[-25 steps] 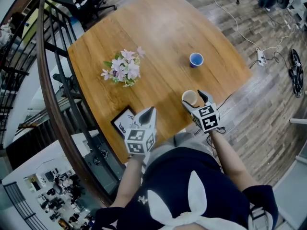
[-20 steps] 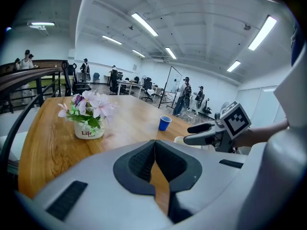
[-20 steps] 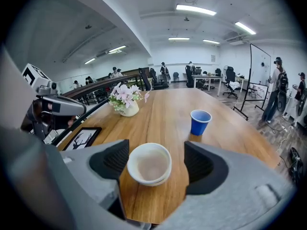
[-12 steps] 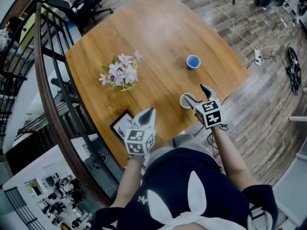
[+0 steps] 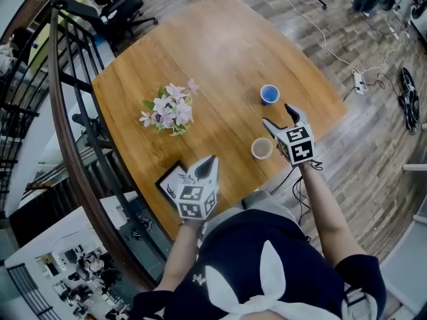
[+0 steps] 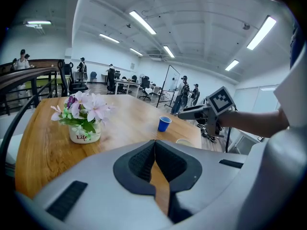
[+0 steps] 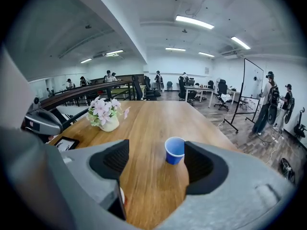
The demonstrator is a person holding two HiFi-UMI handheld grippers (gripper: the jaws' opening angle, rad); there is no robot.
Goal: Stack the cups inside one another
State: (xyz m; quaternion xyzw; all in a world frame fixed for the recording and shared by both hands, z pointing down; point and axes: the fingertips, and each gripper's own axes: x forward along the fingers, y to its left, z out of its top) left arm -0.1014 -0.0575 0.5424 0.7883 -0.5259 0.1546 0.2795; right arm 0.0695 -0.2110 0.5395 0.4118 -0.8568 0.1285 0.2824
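Blue cup (image 7: 174, 150) lies dead ahead of right tool (image 7: 158, 176)
Released and empty, it is the nearer one; the left tool (image 6: 154, 145), clenched on nothing, sits well back.

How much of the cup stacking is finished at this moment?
Nothing is stacked yet: the blue cup and the pale cup stand apart on the table. In hand: the right gripper, open and empty, points at the blue cup. The left gripper is shut and empty. Left: put one cup into the other.
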